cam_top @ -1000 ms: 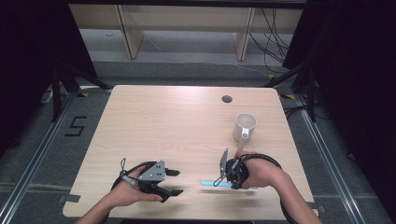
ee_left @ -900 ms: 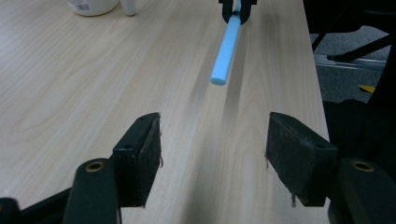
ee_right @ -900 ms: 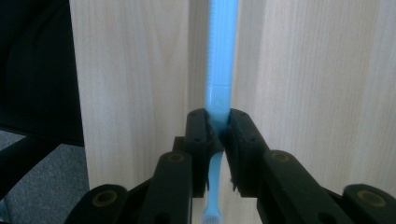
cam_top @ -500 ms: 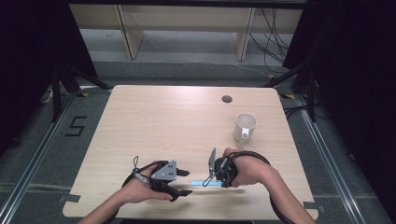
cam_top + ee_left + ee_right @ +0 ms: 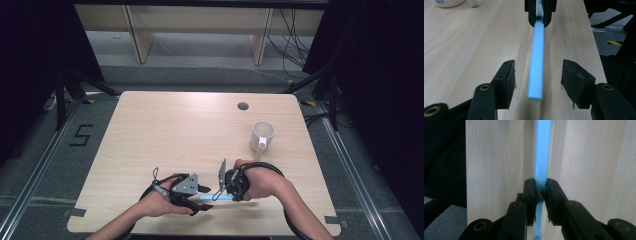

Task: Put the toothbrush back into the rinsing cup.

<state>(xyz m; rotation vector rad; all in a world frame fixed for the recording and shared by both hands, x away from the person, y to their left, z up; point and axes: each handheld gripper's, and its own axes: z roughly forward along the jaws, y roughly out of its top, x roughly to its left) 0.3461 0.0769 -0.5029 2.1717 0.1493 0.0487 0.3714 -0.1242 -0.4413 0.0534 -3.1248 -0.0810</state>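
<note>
A light blue toothbrush (image 5: 212, 198) hangs level just above the wooden table (image 5: 175, 135) near its front edge. My right gripper (image 5: 541, 192) is shut on its neck, with the bristle head (image 5: 536, 236) behind the pads and the handle (image 5: 542, 150) pointing away. The handle's free end (image 5: 536, 82) lies between the pads of my left gripper (image 5: 537, 75), with a gap on each side. Those jaws have just been closing. From above, the left gripper (image 5: 202, 196) and right gripper (image 5: 221, 192) face each other closely.
A white mug (image 5: 262, 136) stands upright at the right of the table, behind my right hand; its base shows in the left gripper view (image 5: 447, 2). A round cable hole (image 5: 243, 106) sits near the far edge. The table's front edge is close below both hands.
Both hands have drawn together: the left gripper moved right, the right one left with the toothbrush. The handle end now sits between the left jaws, which stand narrower.
</note>
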